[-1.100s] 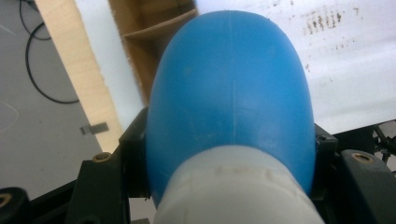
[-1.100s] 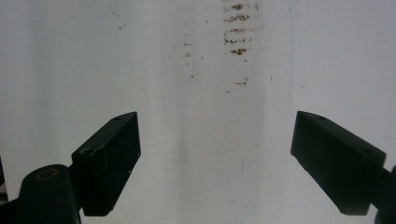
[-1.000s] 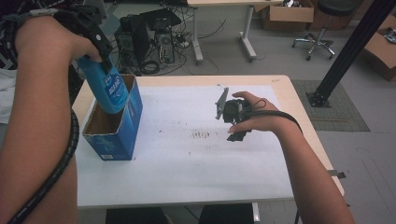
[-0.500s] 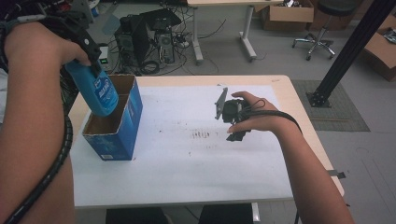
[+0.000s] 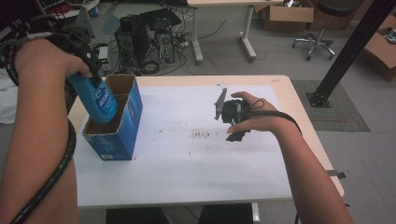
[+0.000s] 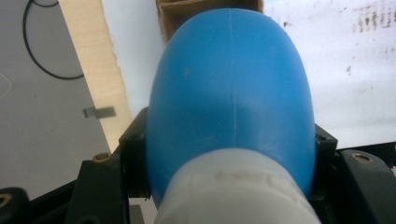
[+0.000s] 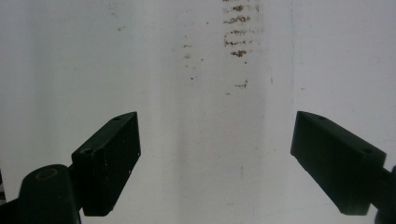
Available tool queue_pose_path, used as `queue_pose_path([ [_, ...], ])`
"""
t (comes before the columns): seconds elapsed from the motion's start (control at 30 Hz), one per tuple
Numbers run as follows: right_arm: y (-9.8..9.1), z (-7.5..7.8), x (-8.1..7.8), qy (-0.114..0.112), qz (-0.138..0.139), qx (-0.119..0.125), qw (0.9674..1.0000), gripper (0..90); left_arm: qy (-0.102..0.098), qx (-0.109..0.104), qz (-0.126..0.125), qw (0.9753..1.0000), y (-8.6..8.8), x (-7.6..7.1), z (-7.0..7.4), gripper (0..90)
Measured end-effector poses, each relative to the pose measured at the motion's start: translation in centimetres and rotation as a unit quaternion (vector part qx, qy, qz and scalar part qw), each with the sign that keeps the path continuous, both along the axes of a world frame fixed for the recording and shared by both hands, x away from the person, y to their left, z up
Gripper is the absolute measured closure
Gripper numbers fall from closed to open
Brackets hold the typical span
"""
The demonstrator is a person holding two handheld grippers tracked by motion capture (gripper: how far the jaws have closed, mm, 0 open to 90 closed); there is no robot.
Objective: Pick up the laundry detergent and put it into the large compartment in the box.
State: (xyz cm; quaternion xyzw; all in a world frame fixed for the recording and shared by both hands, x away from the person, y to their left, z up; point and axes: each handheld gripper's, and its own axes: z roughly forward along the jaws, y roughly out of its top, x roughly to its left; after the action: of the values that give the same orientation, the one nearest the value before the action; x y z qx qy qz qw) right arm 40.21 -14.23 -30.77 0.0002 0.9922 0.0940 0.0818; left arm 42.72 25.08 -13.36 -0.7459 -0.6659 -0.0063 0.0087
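The left gripper (image 5: 91,70) squeezes a blue bottle (image 5: 99,100) tight between its jaws. The bottle's bottom half sits down inside the open blue box (image 5: 122,126) at the left side of the table (image 5: 187,168). The right gripper (image 7: 217,154) hangs over the white table with its jaws wide apart, holding nothing.

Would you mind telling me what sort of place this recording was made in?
Most likely an office or lab workroom: computer towers with tangled cables sit on the floor, a rolling chair and cardboard boxes stand farther back, and the wooden table has a stained white sheet on it.
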Motion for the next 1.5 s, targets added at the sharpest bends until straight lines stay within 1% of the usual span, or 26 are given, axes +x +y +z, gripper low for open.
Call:
queue_pose_path([
  [0.07, 0.0, 0.0, 0.0, -0.001, 0.001, -0.001, 1.0000, 16.1, 0.001, 0.000, -0.002, 1.0000, 0.1, 0.0, -0.3, 38.3],
  [0.13, 0.0, -0.1, 0.0, 0.000, 0.000, -0.001, 1.0000, 16.1, 0.003, -0.005, -0.001, 1.0000, 0.1, 0.1, -1.3, 38.3],
  [0.17, 0.0, -0.1, 0.0, 0.000, 0.000, 0.000, 1.0000, 16.1, 0.003, -0.005, -0.001, 1.0000, 0.1, 0.1, -1.3, 38.3],
  [0.23, 0.0, -0.1, 0.0, 0.000, 0.000, 0.000, 1.0000, 16.1, 0.004, -0.006, -0.002, 1.0000, 0.2, 0.2, -2.0, 38.3],
  [0.3, 0.1, 0.0, 0.0, -0.001, 0.000, 0.000, 1.0000, 16.1, 0.006, -0.004, -0.007, 0.9999, 0.2, 0.2, -2.6, 38.3],
  [0.37, 0.1, 0.0, 0.0, -0.002, 0.001, 0.000, 1.0000, 16.1, 0.005, -0.001, -0.005, 1.0000, 0.1, 0.2, -3.3, 38.3],
  [0.43, 0.2, -0.1, 0.0, -0.004, 0.002, -0.004, 1.0000, 16.1, 0.006, 0.002, -0.010, 0.9999, 0.2, 0.2, -3.8, 38.3],
  [0.53, 0.3, -0.3, -0.1, -0.005, 0.003, -0.007, 1.0000, 16.1, 0.006, -0.001, -0.005, 1.0000, 0.2, 0.2, -4.6, 38.3],
  [0.67, 0.4, -0.2, -0.1, -0.004, 0.005, -0.005, 1.0000, 16.1, 0.007, -0.003, -0.010, 0.9999, 0.2, 0.2, -5.7, 38.2],
  [0.83, 0.4, -0.3, -0.1, -0.003, 0.005, -0.005, 1.0000, 16.1, 0.009, 0.002, -0.010, 0.9999, 0.1, 0.2, -7.1, 38.3],
  [0.93, 0.5, -0.3, -0.1, -0.004, 0.007, -0.006, 0.9999, 16.1, 0.014, 0.002, -0.008, 0.9999, 0.1, 0.3, -8.1, 38.2],
  [0.97, 0.5, -0.3, -0.1, -0.004, 0.006, -0.006, 1.0000, 16.1, 0.012, 0.002, -0.009, 0.9999, 0.1, 0.3, -8.5, 38.3],
  [1.07, 0.6, -0.3, 0.0, -0.003, 0.006, -0.005, 1.0000, 16.1, 0.015, 0.005, -0.013, 0.9998, 0.0, 0.3, -9.4, 38.3],
  [1.1, 0.6, -0.4, 0.0, -0.003, 0.006, -0.006, 1.0000, 16.1, 0.019, 0.007, -0.014, 0.9997, 0.0, 0.4, -9.6, 38.2],
  [1.27, 0.7, -0.4, 0.0, -0.002, 0.007, -0.006, 1.0000, 16.1, 0.019, 0.004, -0.012, 0.9997, -0.1, 0.4, -10.7, 38.3],
  [1.37, 0.7, -0.4, 0.0, -0.003, 0.007, -0.008, 0.9999, 16.1, 0.020, 0.007, -0.020, 0.9996, -0.2, 0.5, -11.3, 38.3],
  [1.5, 0.7, -0.5, 0.0, -0.002, 0.007, -0.006, 1.0000, 16.0, 0.022, 0.007, -0.024, 0.9994, -0.3, 0.5, -12.3, 38.3],
])
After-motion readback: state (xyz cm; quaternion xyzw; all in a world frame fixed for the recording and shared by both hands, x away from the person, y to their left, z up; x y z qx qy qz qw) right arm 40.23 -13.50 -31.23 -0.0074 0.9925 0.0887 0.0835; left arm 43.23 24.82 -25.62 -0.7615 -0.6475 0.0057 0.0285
